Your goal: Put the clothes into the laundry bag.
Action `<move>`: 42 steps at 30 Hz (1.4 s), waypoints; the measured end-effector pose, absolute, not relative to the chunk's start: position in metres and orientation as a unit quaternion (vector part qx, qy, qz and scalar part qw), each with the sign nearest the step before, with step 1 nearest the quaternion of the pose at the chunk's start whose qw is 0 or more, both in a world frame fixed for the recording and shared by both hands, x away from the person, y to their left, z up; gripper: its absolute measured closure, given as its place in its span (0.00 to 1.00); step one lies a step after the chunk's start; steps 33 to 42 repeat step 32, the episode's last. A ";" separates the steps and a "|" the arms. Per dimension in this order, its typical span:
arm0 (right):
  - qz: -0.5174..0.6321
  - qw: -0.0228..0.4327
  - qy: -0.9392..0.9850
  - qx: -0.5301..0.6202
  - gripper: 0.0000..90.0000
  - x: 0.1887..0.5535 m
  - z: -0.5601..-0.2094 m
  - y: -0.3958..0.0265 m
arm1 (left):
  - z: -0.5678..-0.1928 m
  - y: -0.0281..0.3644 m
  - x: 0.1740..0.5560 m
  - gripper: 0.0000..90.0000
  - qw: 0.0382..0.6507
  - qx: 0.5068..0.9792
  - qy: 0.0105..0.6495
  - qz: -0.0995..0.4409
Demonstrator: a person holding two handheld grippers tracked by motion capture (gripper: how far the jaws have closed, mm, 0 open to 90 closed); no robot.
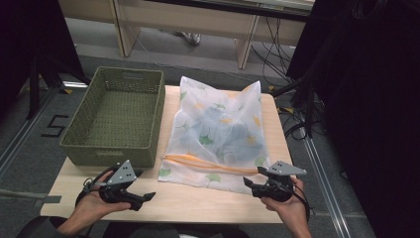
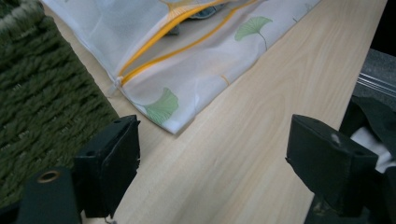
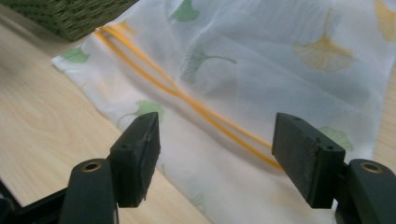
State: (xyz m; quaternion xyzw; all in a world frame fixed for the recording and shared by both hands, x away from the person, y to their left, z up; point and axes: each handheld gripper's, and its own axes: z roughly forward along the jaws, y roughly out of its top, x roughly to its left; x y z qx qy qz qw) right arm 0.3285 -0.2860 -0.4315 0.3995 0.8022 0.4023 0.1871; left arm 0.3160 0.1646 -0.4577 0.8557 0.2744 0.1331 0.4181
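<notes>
A white mesh laundry bag (image 1: 218, 131) printed with green and yellow leaves lies on the wooden table (image 1: 193, 201), clothes dimly visible inside. Its orange zipper (image 1: 208, 164) runs along the near end and stands partly open (image 2: 168, 35). My left gripper (image 1: 147, 197) hovers open near the table's front left, just short of the bag's near left corner (image 2: 163, 109). At the front right, my right gripper (image 1: 249, 184) is open too, its jaws pointing at the zipper (image 3: 205, 112) close to the bag's near right edge. Both hold nothing.
A green woven basket (image 1: 119, 116) sits empty at the table's back left, right beside the bag (image 3: 70, 16). Bare wood (image 2: 261, 140) stretches along the front edge. Cables and dark stands (image 1: 297, 94) crowd the floor to the right.
</notes>
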 end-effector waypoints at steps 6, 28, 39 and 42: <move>0.390 0.181 0.814 0.391 0.36 0.310 -0.439 -0.276 | -0.460 0.167 0.312 0.19 0.412 0.852 0.295 0.133; 0.358 0.174 0.839 0.370 0.34 0.297 -0.455 -0.272 | -0.462 0.166 0.307 0.20 0.419 0.850 0.292 0.130; 0.356 0.169 0.839 0.375 0.34 0.296 -0.454 -0.270 | -0.461 0.168 0.307 0.20 0.411 0.856 0.285 0.133; 0.356 0.169 0.839 0.375 0.34 0.296 -0.454 -0.270 | -0.461 0.168 0.307 0.20 0.411 0.856 0.285 0.133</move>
